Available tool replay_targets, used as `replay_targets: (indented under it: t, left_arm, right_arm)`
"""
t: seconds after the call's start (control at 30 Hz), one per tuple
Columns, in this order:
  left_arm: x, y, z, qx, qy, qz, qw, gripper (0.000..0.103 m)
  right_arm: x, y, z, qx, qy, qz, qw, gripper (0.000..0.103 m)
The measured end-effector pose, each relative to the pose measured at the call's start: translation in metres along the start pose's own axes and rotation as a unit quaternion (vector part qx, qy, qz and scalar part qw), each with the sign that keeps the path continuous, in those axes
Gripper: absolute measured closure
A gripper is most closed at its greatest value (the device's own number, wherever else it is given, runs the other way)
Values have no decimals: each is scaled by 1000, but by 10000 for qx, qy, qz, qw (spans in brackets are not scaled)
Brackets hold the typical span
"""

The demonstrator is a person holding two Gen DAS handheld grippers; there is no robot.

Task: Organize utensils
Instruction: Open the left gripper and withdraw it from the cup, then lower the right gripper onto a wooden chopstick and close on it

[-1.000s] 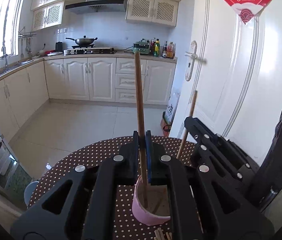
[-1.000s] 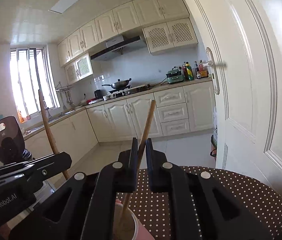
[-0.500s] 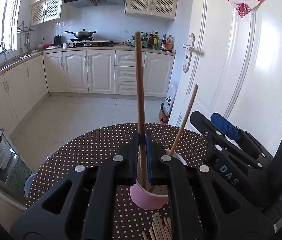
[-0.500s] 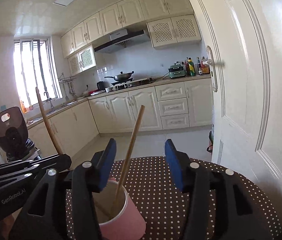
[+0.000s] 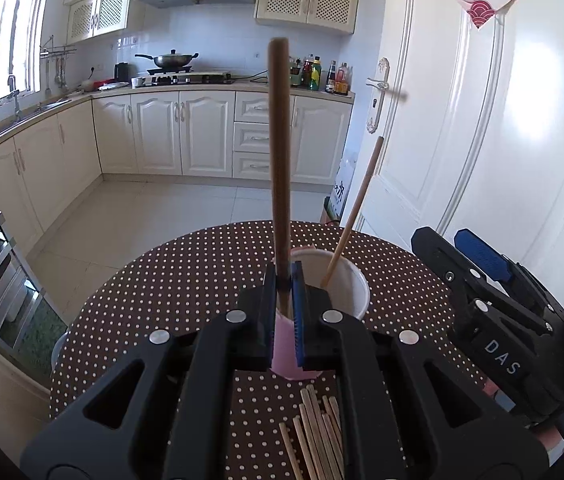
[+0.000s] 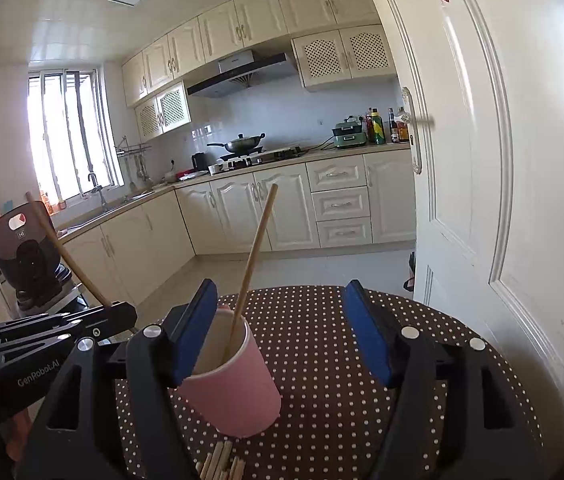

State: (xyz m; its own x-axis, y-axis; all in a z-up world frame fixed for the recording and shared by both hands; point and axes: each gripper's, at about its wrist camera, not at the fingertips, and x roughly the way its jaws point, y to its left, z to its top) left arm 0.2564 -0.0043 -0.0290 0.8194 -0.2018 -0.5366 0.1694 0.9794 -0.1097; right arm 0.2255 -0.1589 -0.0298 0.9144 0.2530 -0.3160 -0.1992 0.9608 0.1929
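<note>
white kitchen cabinets (image 5: 186,132) and a pale door (image 6: 501,160) fill the background behind a round table (image 5: 186,280) covered in a brown cloth with white dots. much of the pink cup (image 6: 238,392) is masked in the left wrist view by the left gripper (image 5: 286,312), whose jaws are clenched on a dark brown chopstick (image 5: 280,160) standing nearly upright; its lower end is hidden behind the jaws, so whether it touches the cup's bottom is hard to say. the right gripper (image 6: 282,336) has just been opening, its blue pads wide apart, the left pad overlapping the cup's rim, nothing held. a lighter chopstick (image 6: 252,264) leans inside the cup, tilted to the right, its tip lost below the rim. a bundle of pale chopsticks (image 5: 313,432) lies flat on the cloth just in front of the cup, cut off by the picture's lower edge.
</note>
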Motion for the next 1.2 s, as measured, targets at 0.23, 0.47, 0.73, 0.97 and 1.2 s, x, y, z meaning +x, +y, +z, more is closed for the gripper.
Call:
replay_targets:
  t: [0.23,0.47,0.73,0.97,1.2]
  left_arm:
    - [-11,-4,-10,24,-8,28,10000,69]
    - [-24,-9,-22,69,-94,75,9999,47]
    - [-31,-5,-43,23,52,114,9999,44]
    - [-33,-2,-65,-82,251,126,9996,41]
    - [-32,4,-87,-108,496,199,9985,40]
  right_arm:
    - [-10,-4,-6,15,138,11,9999,33]
    - [-29,-7,-21,97,237,8,9997,23]
    - [-44,-5,-33,59,440,48,9990,18]
    - [-46,-4,-51,47,864,42,9962,17]
    - [-45,-5,-71,159,1240,1,9922,16]
